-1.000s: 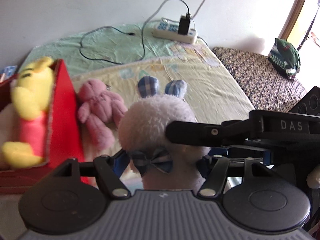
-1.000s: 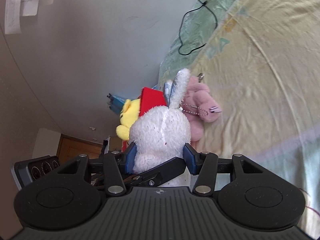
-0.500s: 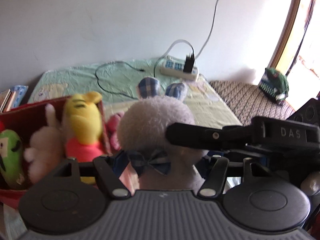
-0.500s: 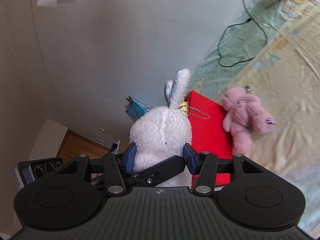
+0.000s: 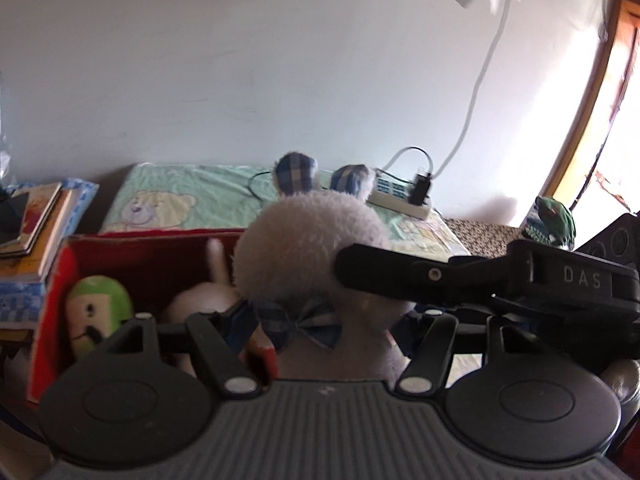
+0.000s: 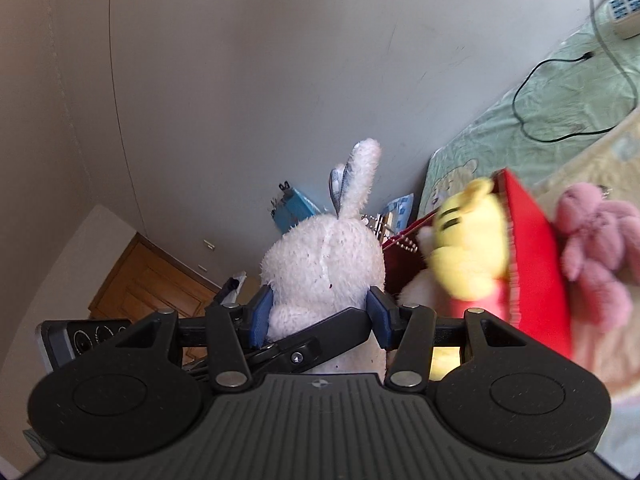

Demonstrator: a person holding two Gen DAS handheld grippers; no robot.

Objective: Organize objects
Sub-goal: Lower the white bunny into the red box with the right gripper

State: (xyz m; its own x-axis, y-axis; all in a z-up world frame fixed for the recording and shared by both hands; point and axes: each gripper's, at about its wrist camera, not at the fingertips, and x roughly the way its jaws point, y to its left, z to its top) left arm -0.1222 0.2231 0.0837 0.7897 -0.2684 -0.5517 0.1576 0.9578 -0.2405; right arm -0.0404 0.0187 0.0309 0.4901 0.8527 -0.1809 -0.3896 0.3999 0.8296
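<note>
The bed [image 5: 192,196] fills the middle band of the left wrist view, its pale green sheet printed with a bear, and runs along the right edge of the right wrist view. On it, in the lower left of the left view, sits an open red box [image 5: 132,248] already holding soft toys: a green-hooded doll [image 5: 98,312] at the left and a pale plush [image 5: 204,300] beside it. From the right wrist view the same box [image 6: 536,264] shows at centre right with a yellow bear [image 6: 468,248] poking out of it, and a pink plush [image 6: 596,240] lies on the bed just outside its red wall.

The white bunny [image 5: 312,260] hangs in the middle of both views, up off the bed and level with the box opening, checked ears up and a checked bow at its neck. Both tools grip it. The left tool [image 5: 324,324] pinches it around the neck and body, blue pads pressed into the fur. The right tool [image 6: 320,312] is clamped on its body from behind, blue pads sunk in on either side; one of its black fingers crosses the bunny's head in the left view.

A stack of books [image 5: 36,232] sits at the left edge, beside the box. A white power strip [image 5: 400,196] with a charger and cable lies at the head of the bed, right of centre. A green cap [image 5: 554,220] rests at the far right.
</note>
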